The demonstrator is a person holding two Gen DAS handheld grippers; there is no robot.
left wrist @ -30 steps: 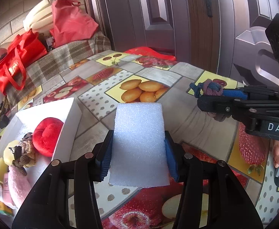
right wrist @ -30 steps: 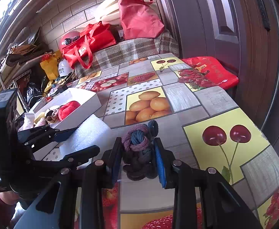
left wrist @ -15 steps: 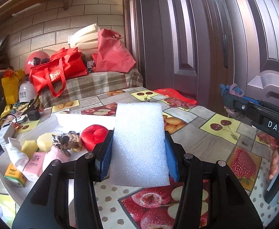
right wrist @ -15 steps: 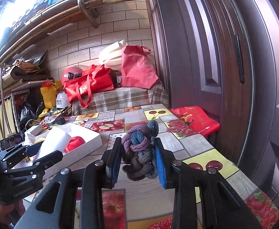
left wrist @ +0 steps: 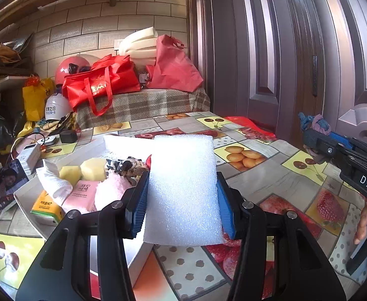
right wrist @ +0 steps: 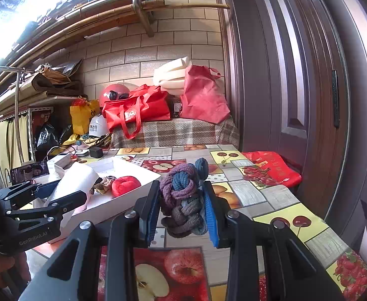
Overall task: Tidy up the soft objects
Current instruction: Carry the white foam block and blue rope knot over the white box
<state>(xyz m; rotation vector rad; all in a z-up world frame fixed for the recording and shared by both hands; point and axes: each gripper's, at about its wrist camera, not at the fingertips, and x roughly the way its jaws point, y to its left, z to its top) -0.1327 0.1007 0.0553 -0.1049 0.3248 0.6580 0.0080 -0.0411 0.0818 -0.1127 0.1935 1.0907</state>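
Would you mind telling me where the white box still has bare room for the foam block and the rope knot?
In the white box, the far end is bare, between the red plush and the far wall. The near end is crowded: yellow sponges, tissue packs, pink cloth. Right of the box, the fruit-print tablecloth lies bare.

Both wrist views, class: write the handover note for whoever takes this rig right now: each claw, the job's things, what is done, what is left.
Left claw: shut on the white foam block, held up beside the white box.
Right claw: shut on the knotted rope toy, above the fruit-print tablecloth.
Done: the box already holds a red plush, a pink towel, yellow sponges and tissue packs.
Left: put the foam and the rope toy in the box.
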